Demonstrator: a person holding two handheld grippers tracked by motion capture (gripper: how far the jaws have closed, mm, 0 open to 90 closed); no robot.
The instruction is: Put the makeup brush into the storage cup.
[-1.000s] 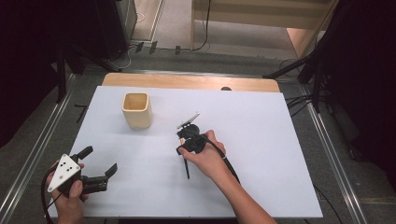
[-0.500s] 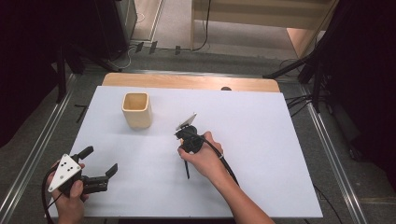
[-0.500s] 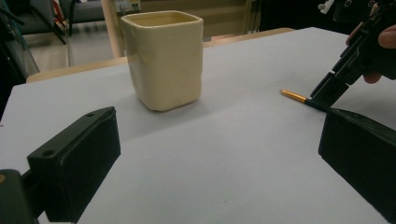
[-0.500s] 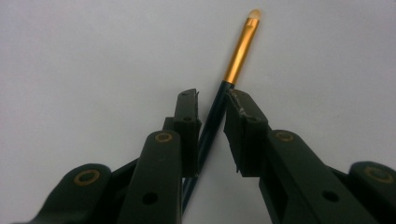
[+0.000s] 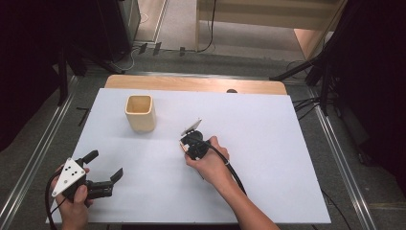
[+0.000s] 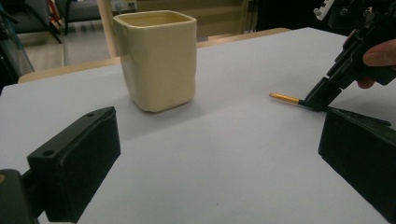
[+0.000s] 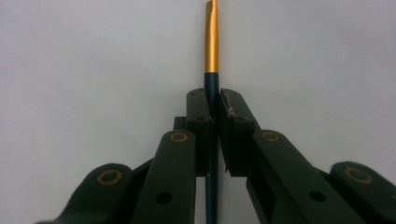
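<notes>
Since the earlier frame, we note the right gripper (image 7: 212, 105) has been closing; its jaws now clamp the slim dark pen with gold end (image 7: 211, 42) mid-surface on the white table (image 5: 268, 124), ready for lifting. Left gripper (image 5: 103, 170) stands apart near the front-left corner.

Cream, gold and black on white

The cup (image 6: 156, 58) is pale cream, plain, no pattern. The pen (image 7: 211, 56) has a gold end and a dark teal-black shaft. Both grippers, left (image 5: 103, 170) and right (image 7: 212, 105), are black; the left carries a grey plate with black dots. The table (image 5: 268, 124) top is plain white with a tan wooden far edge.
</notes>
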